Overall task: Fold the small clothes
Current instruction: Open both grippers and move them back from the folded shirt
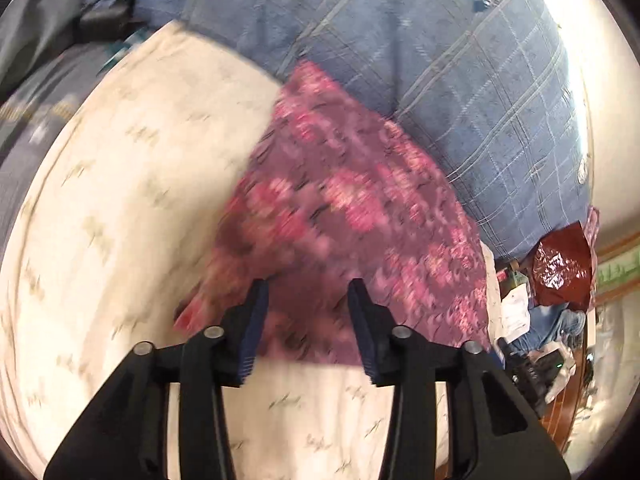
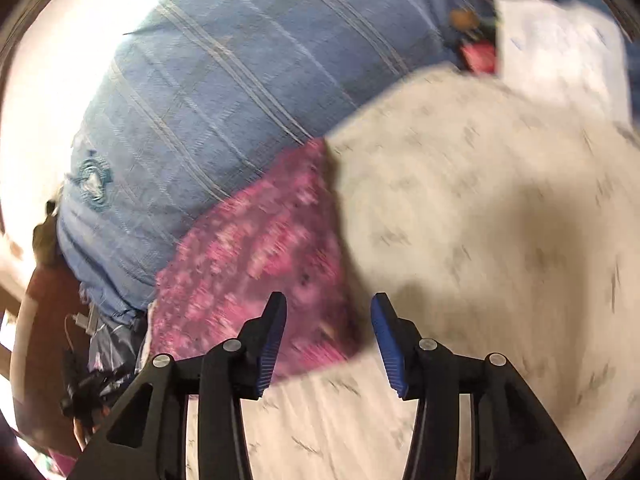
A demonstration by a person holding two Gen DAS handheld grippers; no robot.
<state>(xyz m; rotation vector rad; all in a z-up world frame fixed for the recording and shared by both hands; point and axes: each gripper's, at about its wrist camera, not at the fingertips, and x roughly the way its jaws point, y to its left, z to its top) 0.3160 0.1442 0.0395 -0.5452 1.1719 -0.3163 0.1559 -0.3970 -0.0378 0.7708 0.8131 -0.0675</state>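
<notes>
A small pink and purple flowered garment [image 1: 340, 216] lies flat on the cream patterned bedsheet [image 1: 120, 200], its far edge against a blue checked pillow [image 1: 440, 60]. My left gripper [image 1: 308, 292] hovers over the garment's near edge, its jaws apart with nothing pinched between them. In the right wrist view the same garment [image 2: 248, 264] lies left of centre. My right gripper [image 2: 329, 304] stands open above the garment's right corner, where the cloth meets the sheet [image 2: 480, 220]. Both views are blurred by motion.
The blue checked pillow [image 2: 224, 92] runs along the far side of the bed. A shiny red bag [image 1: 564, 268] and clutter sit beyond the bed's right end. White papers [image 2: 560, 52] lie at the far right corner in the right wrist view.
</notes>
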